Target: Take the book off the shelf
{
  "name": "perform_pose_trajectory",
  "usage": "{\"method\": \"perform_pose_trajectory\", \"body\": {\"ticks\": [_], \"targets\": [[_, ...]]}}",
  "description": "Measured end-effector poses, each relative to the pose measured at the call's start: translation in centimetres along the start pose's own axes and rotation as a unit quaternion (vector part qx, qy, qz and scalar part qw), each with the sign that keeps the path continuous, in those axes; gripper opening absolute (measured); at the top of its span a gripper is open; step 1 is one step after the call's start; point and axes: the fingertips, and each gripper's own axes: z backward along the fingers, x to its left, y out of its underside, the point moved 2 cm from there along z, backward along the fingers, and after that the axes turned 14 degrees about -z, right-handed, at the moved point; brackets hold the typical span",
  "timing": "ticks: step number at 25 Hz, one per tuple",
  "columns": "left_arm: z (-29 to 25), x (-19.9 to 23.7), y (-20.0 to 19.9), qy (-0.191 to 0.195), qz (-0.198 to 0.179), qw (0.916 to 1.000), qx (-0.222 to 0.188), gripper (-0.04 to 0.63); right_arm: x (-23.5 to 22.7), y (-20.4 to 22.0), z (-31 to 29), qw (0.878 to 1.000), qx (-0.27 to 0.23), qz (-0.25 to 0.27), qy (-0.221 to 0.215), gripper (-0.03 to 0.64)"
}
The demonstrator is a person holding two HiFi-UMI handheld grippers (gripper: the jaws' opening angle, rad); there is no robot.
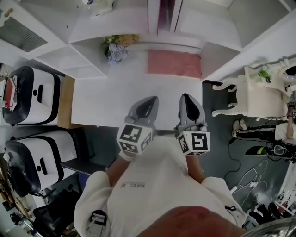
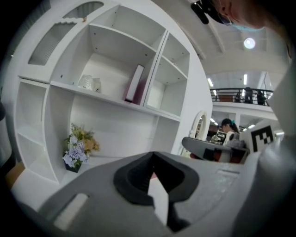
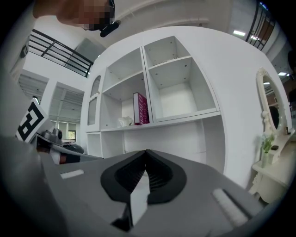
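Note:
A dark pink book [image 2: 135,84] stands upright on the upper shelf of the white shelf unit [image 2: 111,100], against the divider. The right gripper view shows the same book [image 3: 140,108], and from the head view its top edge [image 1: 165,14] appears far ahead. My left gripper [image 1: 151,99] and right gripper [image 1: 187,96] are side by side over the white desk surface [image 1: 106,99], well short of the book. Both point toward the shelves with jaws closed together and nothing between them, as the left gripper [image 2: 153,155] and right gripper [image 3: 146,152] show in their own views.
A small pot of flowers [image 1: 118,46] sits at the back left of the desk, and a pink mat [image 1: 174,63] lies at the back right. A white ornament [image 2: 89,83] shares the book's shelf. Black-and-white machines [image 1: 32,95] stand left; a white ornate table [image 1: 256,95] stands right.

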Motion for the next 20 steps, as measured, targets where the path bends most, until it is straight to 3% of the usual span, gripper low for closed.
{"method": "perform_pose_trajectory", "body": {"ticks": [10,20], "targets": [[-0.5,1.5,-2.7,0.002,-0.009,0.9999,-0.012,0.0,1.7,-0.8,-2.2,1.0,-0.013,0.0,-0.022,-0.003],[-1.8,2.7,-6.8,0.005,-0.068,0.997,-0.036,0.0,3.1,-4.0,-4.4,0.998,-0.045,0.022,-0.037,-0.002]]}}
